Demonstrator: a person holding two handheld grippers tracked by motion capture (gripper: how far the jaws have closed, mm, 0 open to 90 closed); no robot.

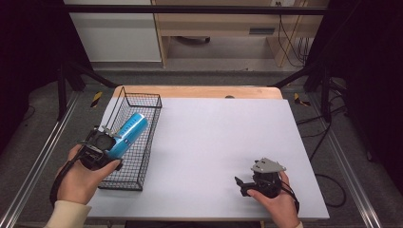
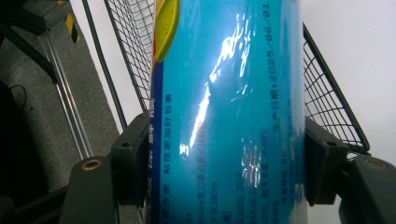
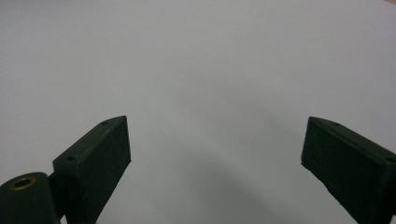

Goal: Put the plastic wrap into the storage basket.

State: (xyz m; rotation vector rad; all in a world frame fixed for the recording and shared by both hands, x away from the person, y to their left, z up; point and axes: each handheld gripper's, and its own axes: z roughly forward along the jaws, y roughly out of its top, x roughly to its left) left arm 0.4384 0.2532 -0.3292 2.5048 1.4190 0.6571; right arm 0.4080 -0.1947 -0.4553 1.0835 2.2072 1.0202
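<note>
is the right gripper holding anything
No, in the right gripper view the right gripper has its jaws wide apart with just the bare white table between them.

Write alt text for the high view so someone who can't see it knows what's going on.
A person's left tongs grip a blue cylindrical can over a black wire basket at the left edge of a white table. The right tongs rest open near the table's front right, holding nothing.
</note>
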